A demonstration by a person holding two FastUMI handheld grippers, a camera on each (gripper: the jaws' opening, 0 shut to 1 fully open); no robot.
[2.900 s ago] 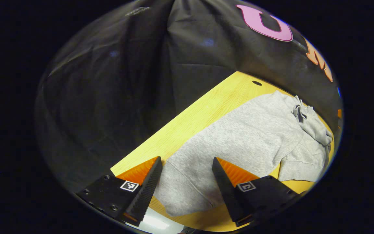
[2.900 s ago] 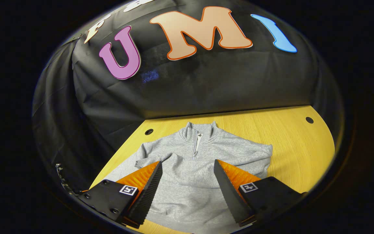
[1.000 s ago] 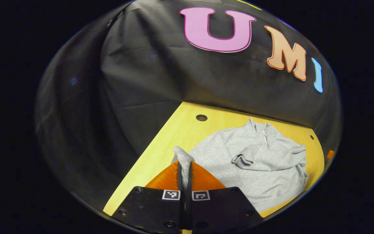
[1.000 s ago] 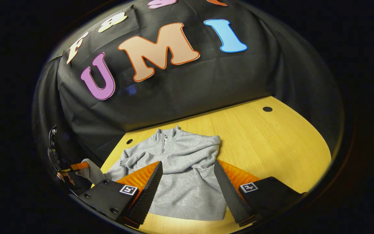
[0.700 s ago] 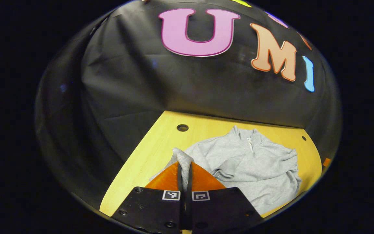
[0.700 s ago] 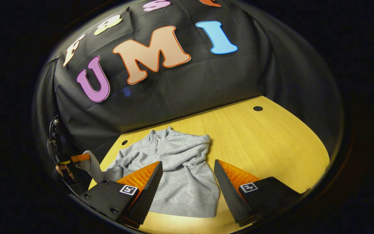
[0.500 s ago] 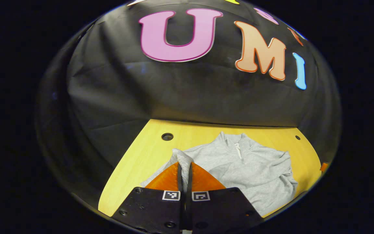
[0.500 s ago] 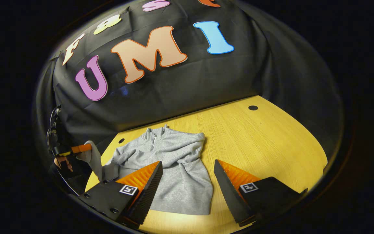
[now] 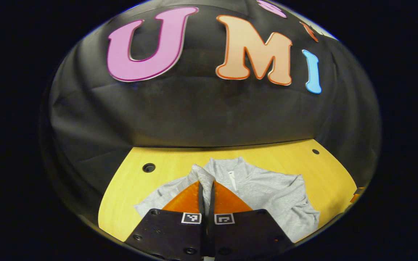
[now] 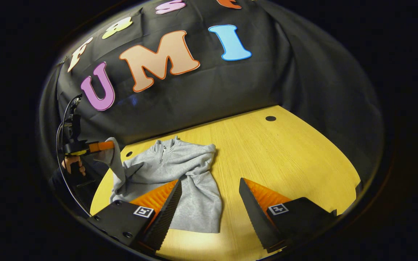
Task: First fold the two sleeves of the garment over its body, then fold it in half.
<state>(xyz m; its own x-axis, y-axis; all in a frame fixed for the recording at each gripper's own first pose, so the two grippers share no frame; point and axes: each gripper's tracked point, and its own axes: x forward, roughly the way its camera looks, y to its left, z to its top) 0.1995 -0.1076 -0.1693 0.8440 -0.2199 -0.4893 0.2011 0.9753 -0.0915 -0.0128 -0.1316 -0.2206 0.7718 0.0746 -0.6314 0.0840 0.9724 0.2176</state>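
A grey zip-neck sweatshirt (image 10: 180, 170) lies on the yellow wooden table (image 10: 285, 156), collar toward the back wall. Its right-hand sleeve is folded across the chest. My left gripper (image 9: 206, 185) is shut on the cuff of the other sleeve (image 9: 204, 174) and holds it lifted over the garment's body (image 9: 267, 192). In the right gripper view that left gripper (image 10: 100, 146) hangs at the far left with the sleeve (image 10: 116, 170) stretched down from it. My right gripper (image 10: 209, 197) is open above the table, just right of the sweatshirt's hem, with nothing between its fingers.
The table has round holes near its back corners (image 10: 270, 118) (image 9: 148, 167). Black cloth walls close the booth behind and at both sides. A hand (image 10: 72, 165) and a cable show behind the left gripper. Bare tabletop stretches to the right of the garment.
The left gripper shut on the sleeve cuff, lifted it, and has swung it toward the garment's middle. The right gripper has drifted rightward, staying open.
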